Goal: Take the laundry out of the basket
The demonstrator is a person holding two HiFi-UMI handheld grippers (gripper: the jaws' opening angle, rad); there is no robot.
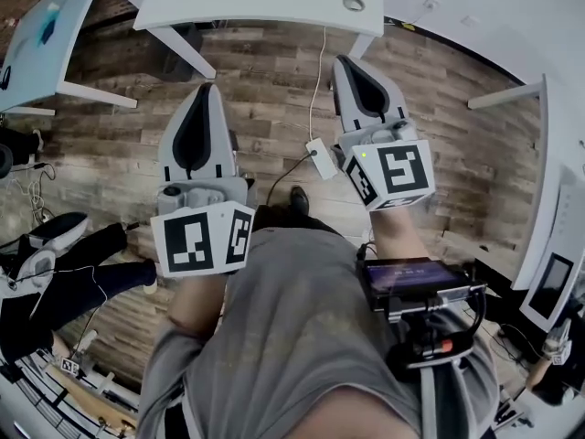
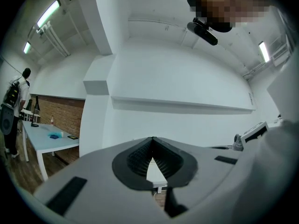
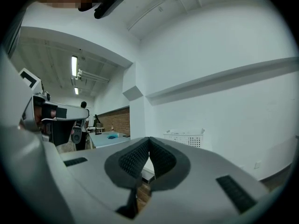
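Left hand-held gripper [image 1: 203, 91] and right hand-held gripper [image 1: 344, 60] held level side by side above wooden floor [image 1: 247, 62], jaws of both closed together on nothing, white basket [image 3: 183, 138] seen well beyond the right one, against a white wall [image 3: 224, 111]

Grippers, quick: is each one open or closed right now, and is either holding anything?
Left gripper: closed, holding nothing.
Right gripper: closed, holding nothing.

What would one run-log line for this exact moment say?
left gripper: shut, empty | right gripper: shut, empty | laundry basket: ahead of right gripper, untouched
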